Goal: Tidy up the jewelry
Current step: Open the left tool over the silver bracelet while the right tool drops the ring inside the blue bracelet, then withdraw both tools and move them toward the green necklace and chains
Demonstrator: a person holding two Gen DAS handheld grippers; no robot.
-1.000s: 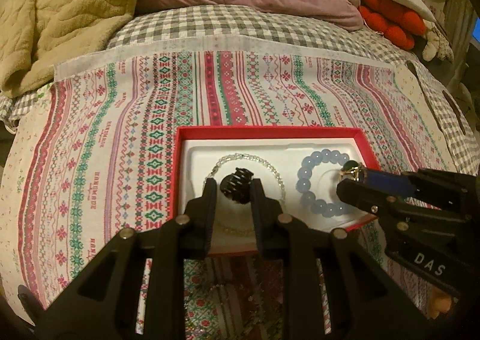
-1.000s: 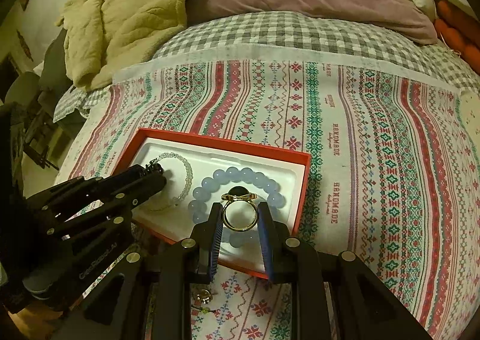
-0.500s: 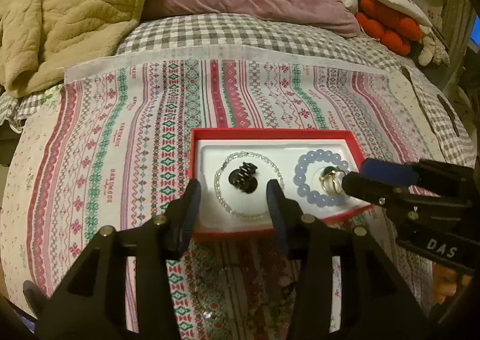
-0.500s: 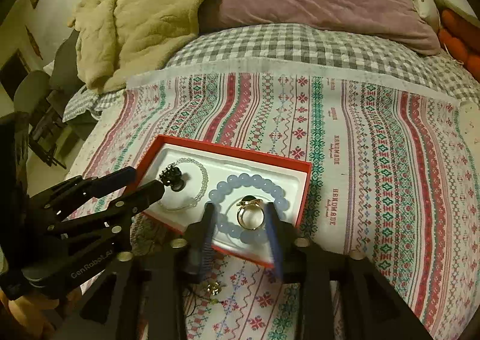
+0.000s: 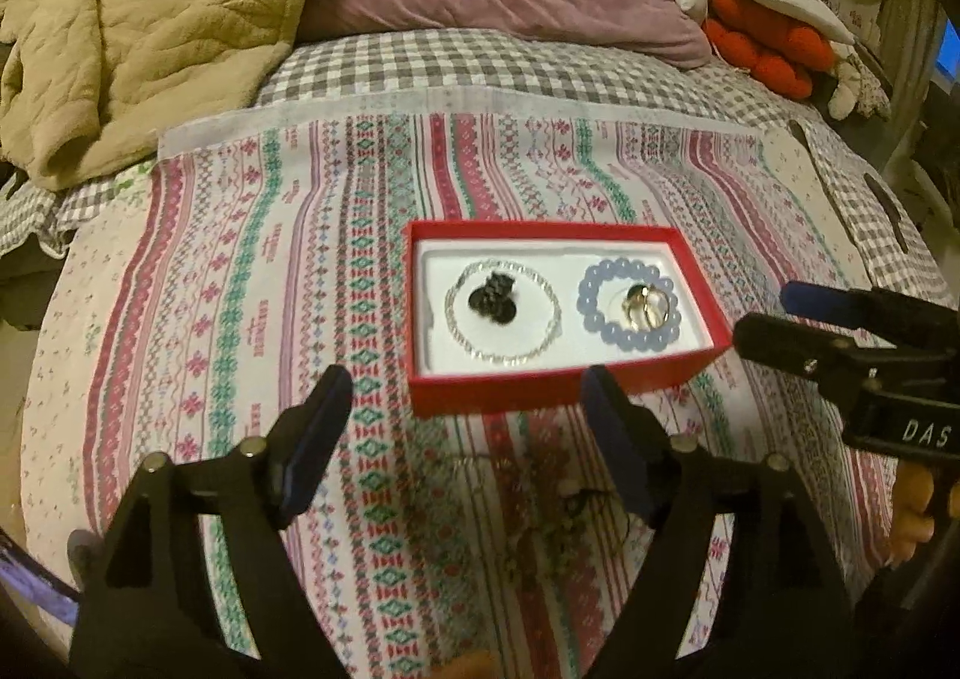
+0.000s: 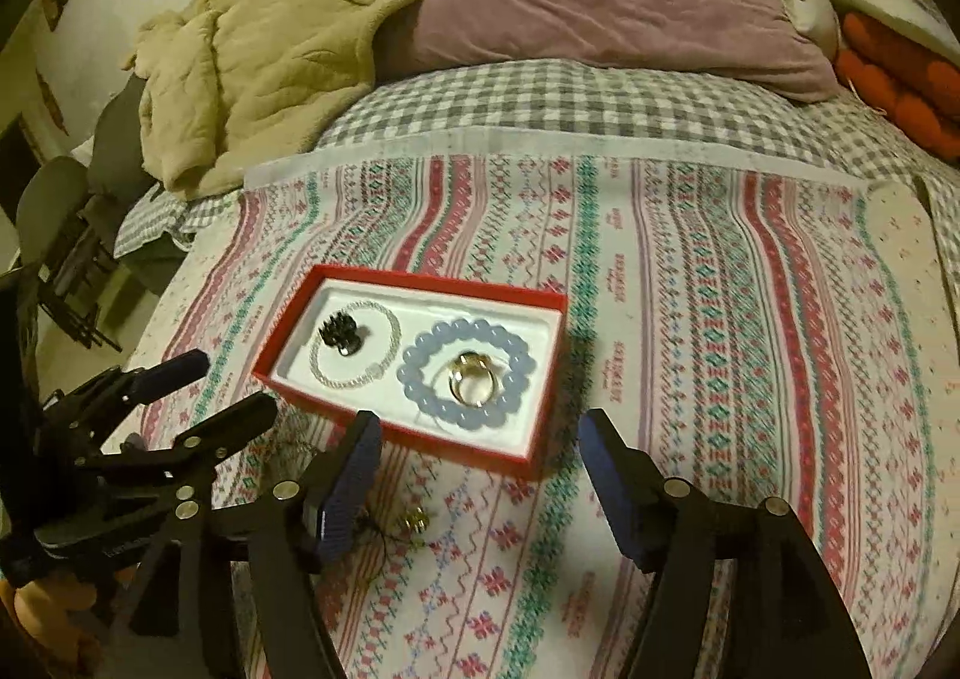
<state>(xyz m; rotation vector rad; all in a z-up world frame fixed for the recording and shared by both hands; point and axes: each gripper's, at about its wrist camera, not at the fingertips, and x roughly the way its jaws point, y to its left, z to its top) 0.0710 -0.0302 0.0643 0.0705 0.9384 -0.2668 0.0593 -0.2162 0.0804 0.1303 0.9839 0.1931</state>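
In the left wrist view, the left gripper is seen with its jaws spread wide and nothing between them; they have just been opening, and they hang above the patterned cloth on the near side of the red box. Inside the box's white lining, a black hair claw lies within the ring of a clear bead bracelet in the left half, and a gold ring lies within a blue bead bracelet in the right half. The right gripper is seen at the right edge, just beside the box's near right corner, its fingers parted and empty. In the right wrist view, the right gripper is shown released, its jaws having just been opening, with only the near edge of the red box lying in the gap below them. The gold ring is seen resting inside the blue bead bracelet, untouched by the pads. The left gripper is seen at the left, open, near the box's left corner. A few small trinkets lie on the cloth in front of the box, too blurred to be identified.
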